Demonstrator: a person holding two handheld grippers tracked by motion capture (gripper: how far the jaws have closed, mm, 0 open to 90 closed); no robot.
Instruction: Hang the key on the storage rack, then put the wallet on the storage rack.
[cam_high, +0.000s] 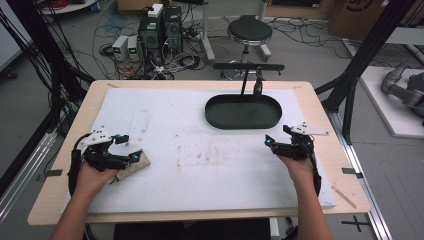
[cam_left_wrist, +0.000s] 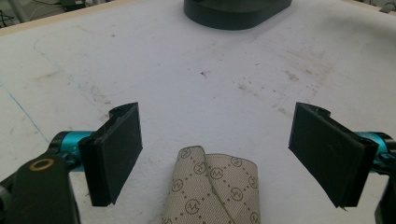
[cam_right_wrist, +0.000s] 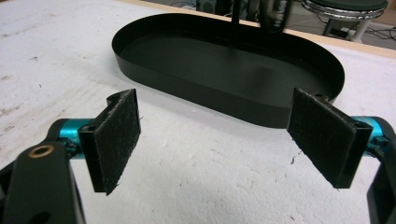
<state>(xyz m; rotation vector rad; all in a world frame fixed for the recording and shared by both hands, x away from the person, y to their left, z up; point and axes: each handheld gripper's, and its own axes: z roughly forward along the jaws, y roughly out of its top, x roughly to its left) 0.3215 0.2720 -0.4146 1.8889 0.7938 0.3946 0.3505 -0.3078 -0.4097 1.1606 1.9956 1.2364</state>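
At the lower left of the high view, our left gripper (cam_left_wrist: 215, 154), jaws apart, frames the patterned cloth (cam_left_wrist: 212, 189), which looks light, limp and best pinched at its folded edge.

Left gripper (cam_high: 125, 147), right gripper (cam_high: 276, 141): fingers spread wide.

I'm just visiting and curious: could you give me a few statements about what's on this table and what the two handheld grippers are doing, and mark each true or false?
1. The left gripper has its jaws spread apart. True.
2. The patterned beige cloth lies inside the black oval tray. False: it lies on the white mat by the left gripper, and the tray looks empty.
3. The right gripper is clamped on the tray's rim. False: it is open, short of the tray.
4. The tray sits toward the far side of the table. True.
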